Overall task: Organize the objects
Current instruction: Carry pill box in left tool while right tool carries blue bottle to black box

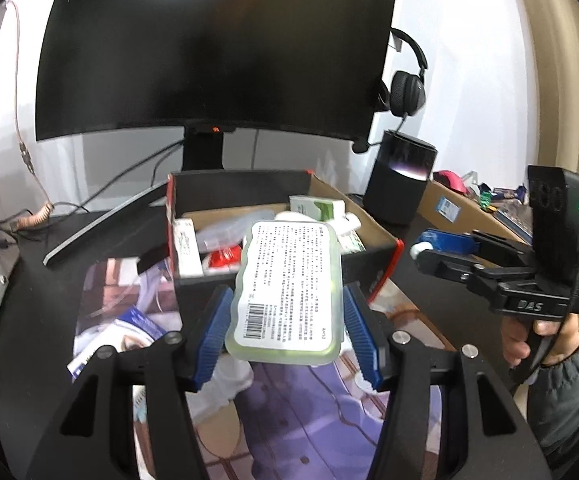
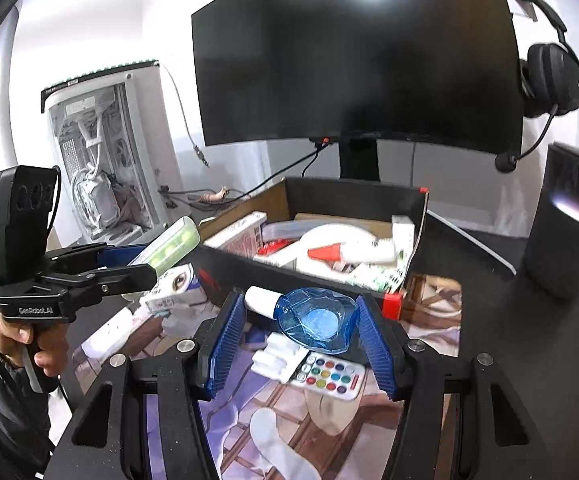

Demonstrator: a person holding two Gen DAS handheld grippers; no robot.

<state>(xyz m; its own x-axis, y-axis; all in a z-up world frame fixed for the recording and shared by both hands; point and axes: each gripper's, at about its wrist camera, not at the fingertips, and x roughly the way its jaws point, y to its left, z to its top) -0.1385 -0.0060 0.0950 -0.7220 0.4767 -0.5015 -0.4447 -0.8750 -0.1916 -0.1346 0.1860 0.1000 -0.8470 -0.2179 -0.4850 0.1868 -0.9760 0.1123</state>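
Observation:
In the left wrist view, my left gripper (image 1: 285,300) is shut on a flat, pale green translucent case (image 1: 289,272) with a white printed label. It holds the case above the mat, just in front of an open black box (image 1: 241,188) with red corners that holds several packets and tubes. My right gripper (image 2: 299,304) is shut on a blue translucent bottle (image 2: 317,320) with a white cap, also just short of the box (image 2: 241,272). Each view shows the other gripper from the side: the right gripper (image 1: 429,250) with the bottle (image 1: 449,241), and the left gripper (image 2: 149,260) with the case (image 2: 173,242).
A printed desk mat (image 2: 289,432) carries a remote with coloured buttons (image 2: 329,376), white pieces and a small eye-print carton (image 2: 173,284). Behind the box stand a dark monitor (image 1: 209,48), a black cylinder speaker (image 1: 401,176), headphones (image 1: 405,88) and a white PC case (image 2: 109,160). A cardboard box (image 1: 461,208) sits at right.

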